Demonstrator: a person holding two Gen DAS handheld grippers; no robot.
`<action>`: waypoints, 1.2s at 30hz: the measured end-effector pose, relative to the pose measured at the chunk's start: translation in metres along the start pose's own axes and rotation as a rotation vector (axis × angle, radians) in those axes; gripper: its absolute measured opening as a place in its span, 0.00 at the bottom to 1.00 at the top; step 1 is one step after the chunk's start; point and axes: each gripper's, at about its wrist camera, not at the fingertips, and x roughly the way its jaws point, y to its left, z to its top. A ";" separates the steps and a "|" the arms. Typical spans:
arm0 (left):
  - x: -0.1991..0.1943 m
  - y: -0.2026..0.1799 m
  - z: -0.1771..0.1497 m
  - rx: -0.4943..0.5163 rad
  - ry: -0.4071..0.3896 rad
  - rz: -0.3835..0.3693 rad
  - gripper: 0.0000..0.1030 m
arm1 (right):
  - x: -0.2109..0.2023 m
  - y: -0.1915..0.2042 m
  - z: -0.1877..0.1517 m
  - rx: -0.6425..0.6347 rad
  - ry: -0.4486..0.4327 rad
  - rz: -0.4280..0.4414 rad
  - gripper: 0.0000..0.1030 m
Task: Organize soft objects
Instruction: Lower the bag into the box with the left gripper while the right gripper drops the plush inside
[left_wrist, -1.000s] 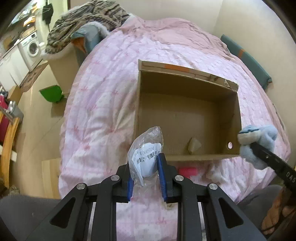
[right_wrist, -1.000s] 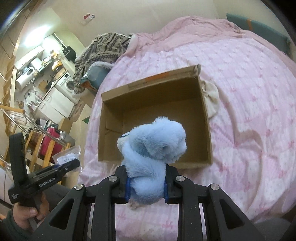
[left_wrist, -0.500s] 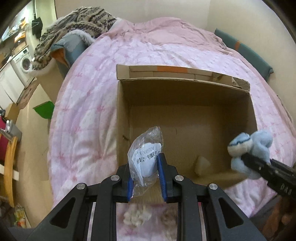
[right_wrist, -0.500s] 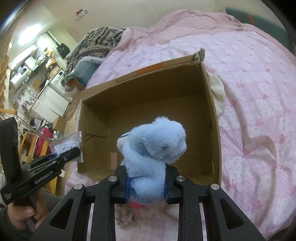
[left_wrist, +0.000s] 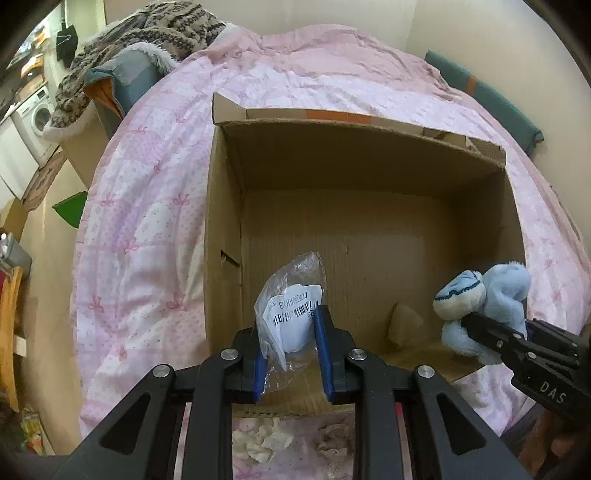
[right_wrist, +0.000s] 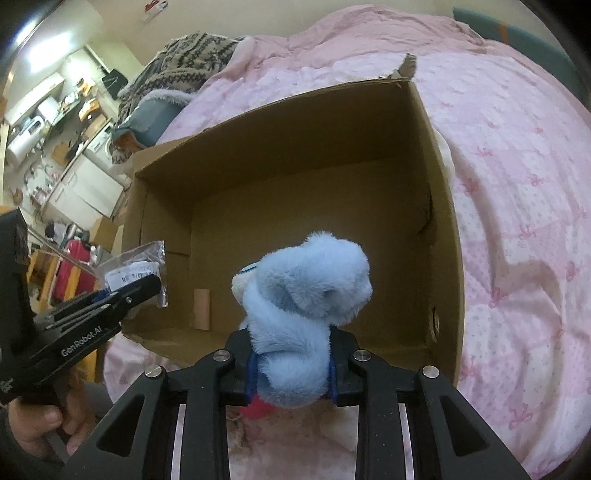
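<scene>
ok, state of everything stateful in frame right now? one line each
cardboard box: open-topped, on the pink quilt, nearly empty, one small tan piece on its floor
clear plastic bag: pinched, held above the box's near edge
blue plush toy: clamped, held over the box
left gripper: jaws shut on bag
right gripper: jaws shut on plush
</scene>
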 end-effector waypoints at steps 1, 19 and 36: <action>0.001 0.000 0.000 -0.005 0.009 -0.004 0.20 | 0.001 0.000 0.000 0.001 0.005 -0.001 0.28; -0.001 -0.008 -0.004 0.007 0.000 -0.014 0.20 | 0.006 -0.001 0.002 -0.002 0.012 -0.017 0.32; -0.013 -0.012 -0.002 0.023 -0.047 0.002 0.60 | -0.016 0.002 0.008 -0.037 -0.093 -0.069 0.85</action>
